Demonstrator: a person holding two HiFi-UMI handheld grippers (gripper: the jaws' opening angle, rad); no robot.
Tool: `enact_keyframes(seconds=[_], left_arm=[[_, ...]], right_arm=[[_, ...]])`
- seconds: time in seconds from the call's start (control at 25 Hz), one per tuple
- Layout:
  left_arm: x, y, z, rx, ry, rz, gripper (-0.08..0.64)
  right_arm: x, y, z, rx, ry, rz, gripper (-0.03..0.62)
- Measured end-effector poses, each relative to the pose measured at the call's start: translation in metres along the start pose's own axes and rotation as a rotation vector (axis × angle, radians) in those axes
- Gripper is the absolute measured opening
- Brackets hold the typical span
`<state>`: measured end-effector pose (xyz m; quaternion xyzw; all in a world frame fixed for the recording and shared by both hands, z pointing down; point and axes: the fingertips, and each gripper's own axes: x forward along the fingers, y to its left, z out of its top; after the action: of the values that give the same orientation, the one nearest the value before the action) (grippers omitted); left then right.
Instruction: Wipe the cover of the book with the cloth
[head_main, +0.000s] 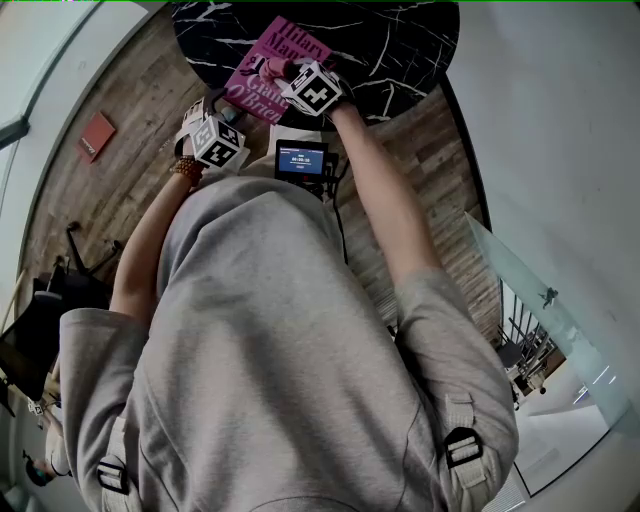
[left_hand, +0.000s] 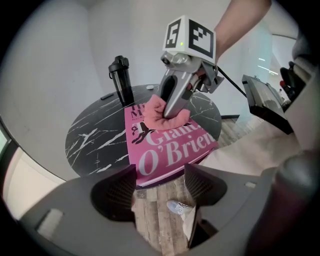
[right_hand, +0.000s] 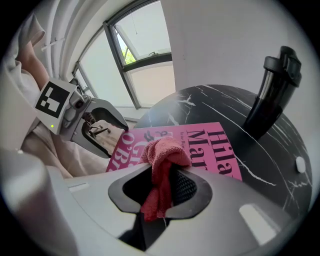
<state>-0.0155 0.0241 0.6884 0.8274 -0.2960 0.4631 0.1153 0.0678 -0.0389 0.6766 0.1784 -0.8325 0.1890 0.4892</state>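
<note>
Right tool (right_hand: 161, 186) clenched on the pink cloth (right_hand: 162, 155): a wad bunched ahead of the jaws, tail hanging back through the gap. The wad is pressed on the pink book (right_hand: 210, 145), roughly mid-cover by the title print, with the tool tilted steeply down onto it in the left gripper view. The book lies flat on the black marbled counter (right_hand: 210, 102), at the 12 o'clock end of the head view, its near edge at or slightly over the counter rim. Left tool (left_hand: 160, 185) released, jaws apart, nothing between them but floor; the book's near edge is just ahead of the tips, contact can't tell. In the head view it sits at about 7 o'clock of the book. A black bottle (right_hand: 272, 92) stands upright at 11 o'clock of the book in the left gripper view, near it. Step in hand, judged: wiping. To do it well, use flat even pressure and long strokes running out to the corners, pin the near edge with the left tool so the book doesn't slide, and stop short of the bottle. Right arm is stretched nearly straight forward, forearm bare; left arm bent, elbow out toward 8 o'clock, wrist low by the rim.
</note>
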Motion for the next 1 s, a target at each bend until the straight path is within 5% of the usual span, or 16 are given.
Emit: enact_keyframes(seconds=[1.0], left_arm=[[0.001,0.0,0.0,0.003,-0.003,-0.003,0.302]], right_arm=[[0.006,0.049,-0.002,-0.013,0.015,0.121,0.098]])
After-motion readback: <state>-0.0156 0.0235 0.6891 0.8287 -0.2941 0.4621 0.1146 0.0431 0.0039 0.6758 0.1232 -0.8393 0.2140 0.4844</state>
